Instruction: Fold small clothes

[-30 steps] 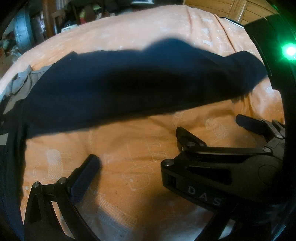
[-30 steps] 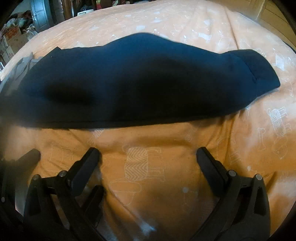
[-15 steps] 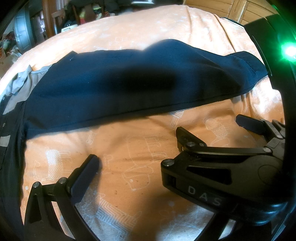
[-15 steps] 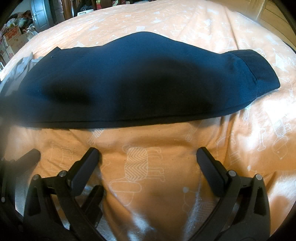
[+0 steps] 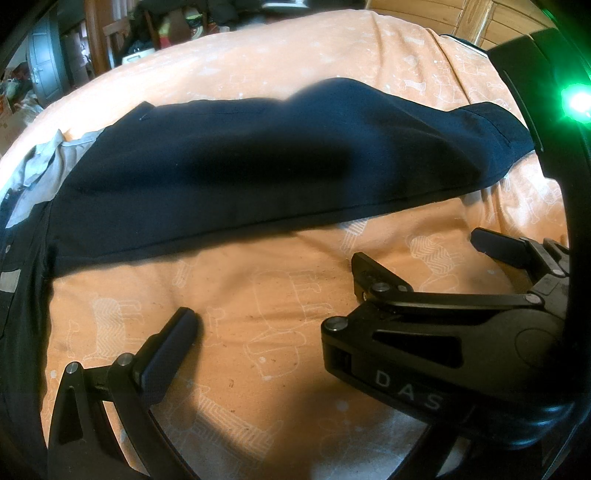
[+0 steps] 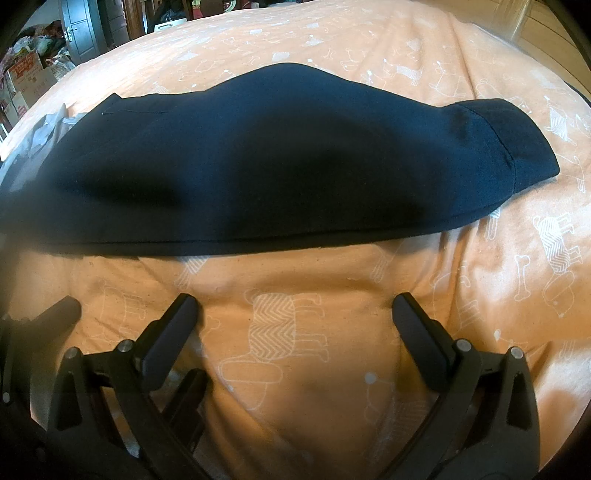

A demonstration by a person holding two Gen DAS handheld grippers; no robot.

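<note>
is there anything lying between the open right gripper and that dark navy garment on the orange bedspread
Nothing visible does. Between the right gripper and the near edge of the dark navy garment lies only bare orange dog-print bedspread. The left gripper's black finger sits off to the side, not in the path.

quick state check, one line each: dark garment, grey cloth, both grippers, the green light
navy garment: lying flat on the orange bedspread, ungripped
grey cloth: crumpled, partly under the navy garment
right gripper: open, empty
left gripper: open, empty
green light: on
</note>
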